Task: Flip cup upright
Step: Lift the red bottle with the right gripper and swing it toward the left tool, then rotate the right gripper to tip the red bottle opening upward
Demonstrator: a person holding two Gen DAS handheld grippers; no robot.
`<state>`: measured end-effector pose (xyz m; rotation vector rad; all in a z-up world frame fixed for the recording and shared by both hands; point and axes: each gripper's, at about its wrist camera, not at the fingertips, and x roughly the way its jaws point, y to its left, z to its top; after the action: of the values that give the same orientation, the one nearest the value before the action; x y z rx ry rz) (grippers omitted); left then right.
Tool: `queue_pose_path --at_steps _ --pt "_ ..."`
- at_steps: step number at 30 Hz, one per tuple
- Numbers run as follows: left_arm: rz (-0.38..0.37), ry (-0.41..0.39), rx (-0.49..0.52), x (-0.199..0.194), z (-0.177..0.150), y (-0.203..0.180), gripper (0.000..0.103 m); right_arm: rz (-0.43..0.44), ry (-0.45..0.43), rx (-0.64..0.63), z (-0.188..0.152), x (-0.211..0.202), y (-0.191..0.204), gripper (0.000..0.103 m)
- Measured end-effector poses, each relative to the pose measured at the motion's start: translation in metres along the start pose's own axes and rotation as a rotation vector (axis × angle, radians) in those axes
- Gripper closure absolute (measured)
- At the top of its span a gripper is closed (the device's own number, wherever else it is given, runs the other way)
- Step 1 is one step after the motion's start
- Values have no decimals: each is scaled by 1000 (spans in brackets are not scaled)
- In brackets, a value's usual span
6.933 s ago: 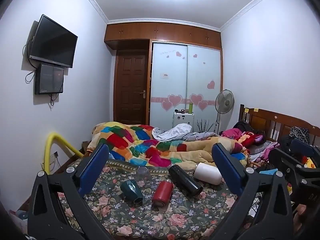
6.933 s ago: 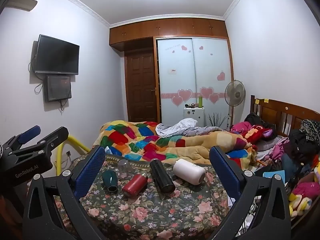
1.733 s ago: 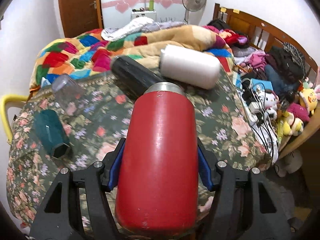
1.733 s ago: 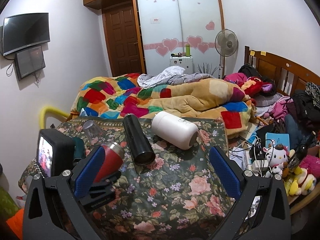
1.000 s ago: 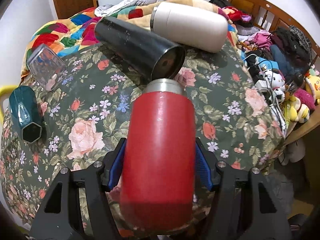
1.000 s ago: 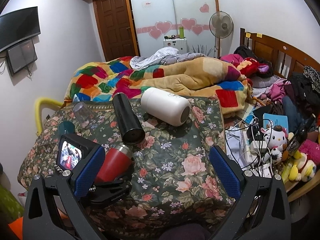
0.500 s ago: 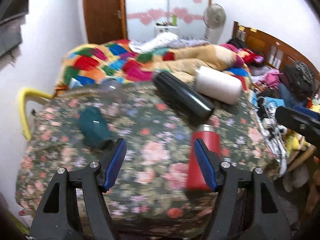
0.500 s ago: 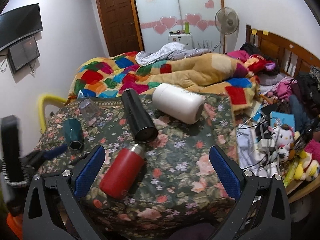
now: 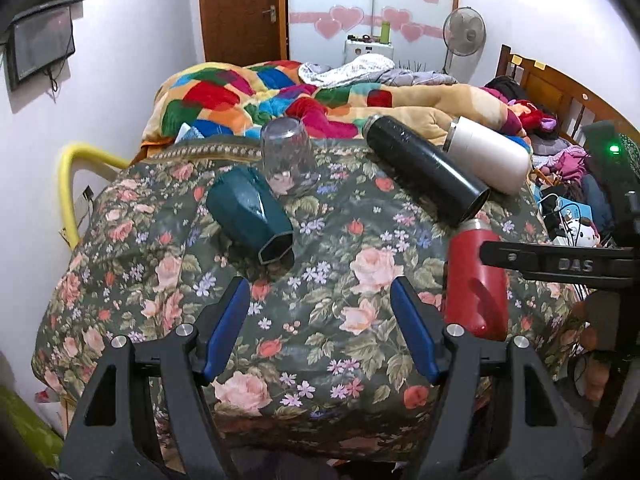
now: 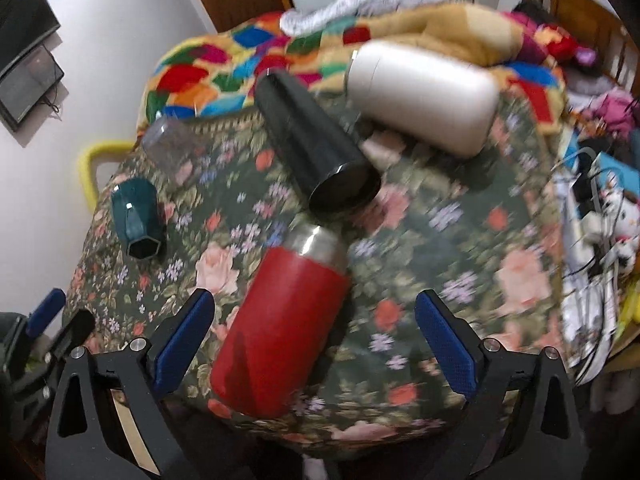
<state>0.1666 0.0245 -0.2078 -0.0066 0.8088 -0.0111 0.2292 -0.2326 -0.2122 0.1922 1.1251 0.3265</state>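
Left wrist view: red cup [image 9: 476,282] stands upright on the floral tablecloth [image 9: 344,280], steel neck up, just in front of the black flask's [image 9: 424,174] open mouth; the right wrist view, blurred, shows the same cup [image 10: 284,324] leaning between its own blue pads. Left gripper [image 9: 320,328] and right gripper [image 10: 316,340] both gape wide, holding nothing. Left of the red cup the teal cup [image 9: 250,214] lies on its side, its contents not discernible, beside an inverted clear glass [image 9: 287,156]; the white flask [image 9: 488,154] lies behind the black one.
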Motion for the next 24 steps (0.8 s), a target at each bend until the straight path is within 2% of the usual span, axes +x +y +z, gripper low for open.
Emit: queue_pose_path --at_steps 4,7,9,11,19,24 --pt "-5 -1 -6 1 -2 1 31 -12 50 -4 0 16 5 7" --pt "-4 -2 -13 2 -1 2 31 -1 106 11 1 30 4 17" --pt "-1 0 -18 3 -1 4 31 38 145 42 1 39 2 29" --pt "-3 3 -24 4 -1 4 31 60 162 70 1 44 0 32" --pt "7 1 -29 2 -2 6 31 24 130 -1 6 45 13 36" --pt "16 -11 -35 -3 1 7 31 19 42 -39 8 21 20 40"
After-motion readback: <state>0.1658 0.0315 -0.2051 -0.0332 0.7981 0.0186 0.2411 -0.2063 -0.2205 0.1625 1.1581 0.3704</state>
